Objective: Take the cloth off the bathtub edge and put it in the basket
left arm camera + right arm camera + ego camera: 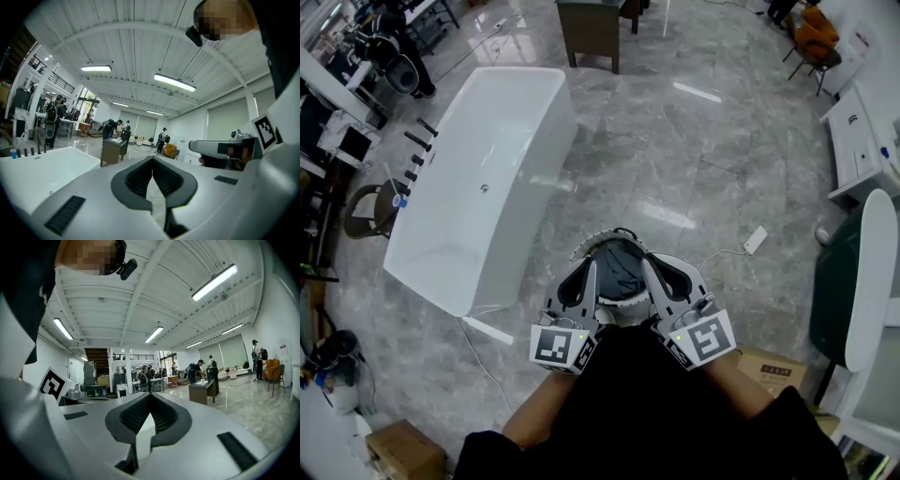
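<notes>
A white bathtub (478, 187) stands on the grey marble floor at the left; its rim is bare. Straight below me sits a white-rimmed basket (598, 242) with a dark grey cloth (621, 274) lying inside it. Both grippers are held close to my body, above the basket's near side. My left gripper (590, 274) is shut with nothing between its pads, and my right gripper (651, 272) is shut and empty too. In the left gripper view the left gripper (152, 161) points across the room, with the tub (33, 173) at the lower left. The right gripper (149, 397) likewise points into the room.
A dark cabinet (592, 33) stands beyond the tub. A white power strip (756, 239) with its cable lies on the floor to the right. Cardboard boxes (773, 370) (403, 450) sit near my feet. White furniture (858, 141) lines the right side. People stand far off.
</notes>
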Tool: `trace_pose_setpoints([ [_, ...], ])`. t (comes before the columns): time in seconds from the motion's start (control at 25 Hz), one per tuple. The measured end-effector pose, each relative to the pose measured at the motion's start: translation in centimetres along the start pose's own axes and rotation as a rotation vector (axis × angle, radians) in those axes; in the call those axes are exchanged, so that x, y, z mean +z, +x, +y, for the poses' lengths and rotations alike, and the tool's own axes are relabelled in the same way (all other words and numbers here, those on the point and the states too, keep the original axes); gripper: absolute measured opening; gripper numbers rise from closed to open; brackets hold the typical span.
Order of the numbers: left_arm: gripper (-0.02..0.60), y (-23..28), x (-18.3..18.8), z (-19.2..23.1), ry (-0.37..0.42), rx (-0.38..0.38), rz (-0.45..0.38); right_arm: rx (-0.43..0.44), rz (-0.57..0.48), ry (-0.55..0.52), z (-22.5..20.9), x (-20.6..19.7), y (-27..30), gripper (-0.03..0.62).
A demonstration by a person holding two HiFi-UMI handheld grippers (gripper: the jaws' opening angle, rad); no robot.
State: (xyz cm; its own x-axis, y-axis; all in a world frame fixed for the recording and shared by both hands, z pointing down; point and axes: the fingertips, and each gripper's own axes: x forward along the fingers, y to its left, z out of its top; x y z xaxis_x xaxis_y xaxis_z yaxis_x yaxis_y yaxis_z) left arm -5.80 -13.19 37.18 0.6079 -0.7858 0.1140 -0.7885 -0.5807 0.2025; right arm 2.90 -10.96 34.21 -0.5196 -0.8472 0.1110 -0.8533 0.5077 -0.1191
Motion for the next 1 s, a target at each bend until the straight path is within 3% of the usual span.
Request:
trace_pose_setpoints([
  [0.36,0.015,-0.6,0.9,0.6,0.07,-0.029,-0.005,-0.042,-0.031,-0.032,1.3,0.5,1.2,0.031],
  [1.0,0.015,-2.4,0.9,3.7,0.115,-0.006,0.004,0.012,-0.057,-0.047,4.3,0.5,4.6,0.031],
])
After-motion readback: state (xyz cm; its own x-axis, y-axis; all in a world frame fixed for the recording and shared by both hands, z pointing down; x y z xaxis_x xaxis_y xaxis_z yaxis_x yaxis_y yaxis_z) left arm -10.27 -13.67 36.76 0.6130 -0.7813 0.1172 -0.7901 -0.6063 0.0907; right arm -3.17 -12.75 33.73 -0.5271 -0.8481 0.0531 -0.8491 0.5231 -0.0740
